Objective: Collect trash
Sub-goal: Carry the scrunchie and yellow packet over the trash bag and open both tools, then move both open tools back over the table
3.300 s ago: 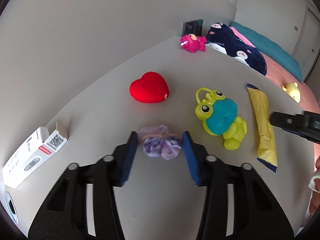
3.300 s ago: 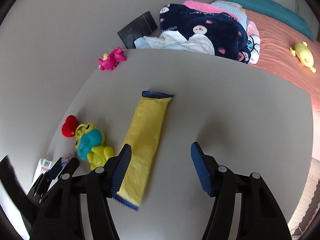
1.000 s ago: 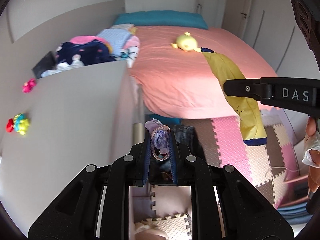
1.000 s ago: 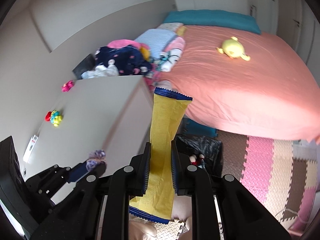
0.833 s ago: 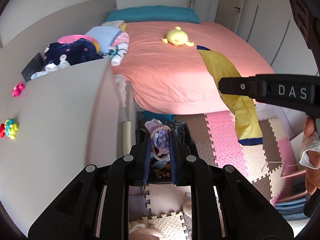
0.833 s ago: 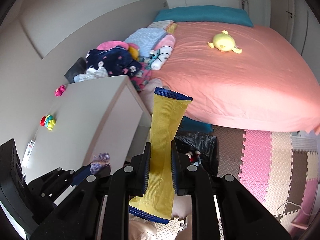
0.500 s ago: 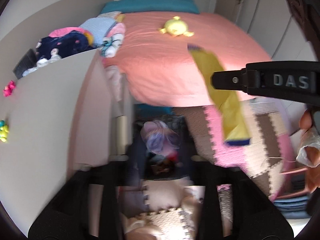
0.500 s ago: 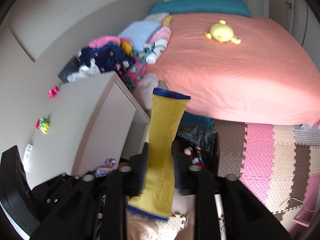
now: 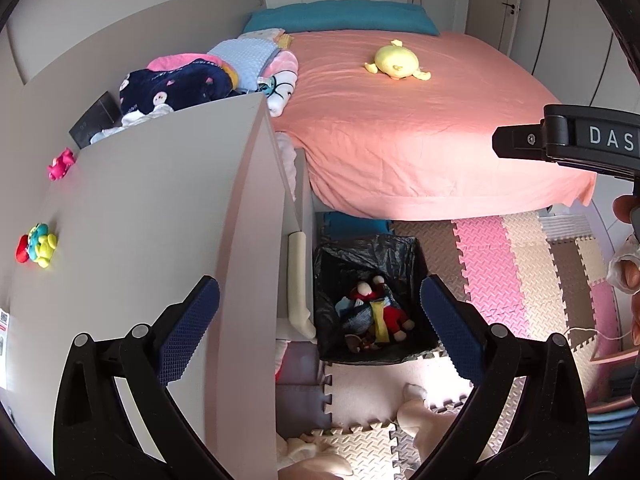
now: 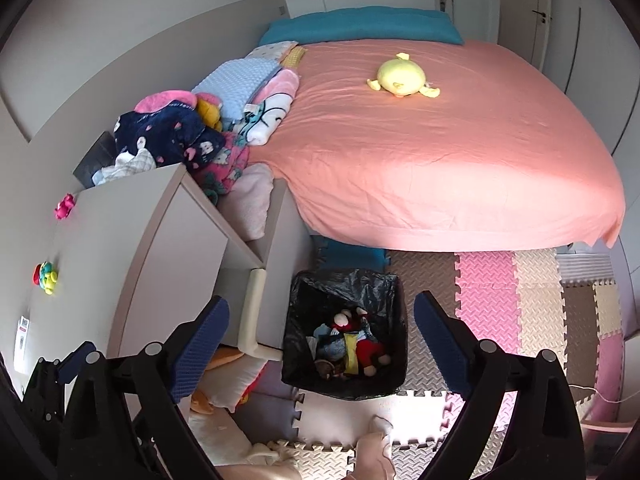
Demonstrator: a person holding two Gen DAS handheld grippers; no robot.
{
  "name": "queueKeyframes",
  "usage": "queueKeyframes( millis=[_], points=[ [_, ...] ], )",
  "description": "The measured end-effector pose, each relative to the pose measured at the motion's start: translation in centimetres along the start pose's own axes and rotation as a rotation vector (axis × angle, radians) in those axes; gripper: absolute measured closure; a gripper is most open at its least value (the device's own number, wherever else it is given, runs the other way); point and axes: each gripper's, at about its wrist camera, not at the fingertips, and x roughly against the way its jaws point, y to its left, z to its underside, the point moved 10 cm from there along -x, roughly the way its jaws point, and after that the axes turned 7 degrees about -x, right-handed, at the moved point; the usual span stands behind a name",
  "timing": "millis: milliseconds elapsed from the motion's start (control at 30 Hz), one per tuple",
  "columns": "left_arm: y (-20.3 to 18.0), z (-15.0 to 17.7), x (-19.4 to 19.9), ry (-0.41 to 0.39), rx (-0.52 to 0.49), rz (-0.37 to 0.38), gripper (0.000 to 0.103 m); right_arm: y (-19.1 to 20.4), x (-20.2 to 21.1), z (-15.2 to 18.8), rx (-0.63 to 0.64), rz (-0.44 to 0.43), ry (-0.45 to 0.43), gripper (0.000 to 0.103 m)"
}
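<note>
My left claw [image 9: 320, 326] and right claw [image 10: 322, 338] hang over the black-lined bin [image 10: 346, 280], jaws opening with nothing between them. The yellow wrapper [image 10: 351, 354] lies inside. I should lift clear of the rim before returning to the desk [image 9: 160, 208].

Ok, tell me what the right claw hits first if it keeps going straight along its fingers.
Probably the black-lined trash bin below: the right claw, jaws opening and empty, frames its pile of toys. Nothing shows in between, though depth is unclear.
</note>
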Motion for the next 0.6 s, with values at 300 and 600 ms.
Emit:
queueKeyframes(
  millis=[300, 600],
  points=[
    [5.2, 1.3, 2.5, -0.033, 0.062, -0.03, 0.006, 7.3, 0.9, 0.7, 0.098, -0.138, -0.034, 0.005],
    [14.7, 4.7, 6.2, -0.061, 0.141, -0.143, 0.006, 17.1, 1.0, 2.8, 0.254, -0.244, -0.058, 0.003]
  ],
)
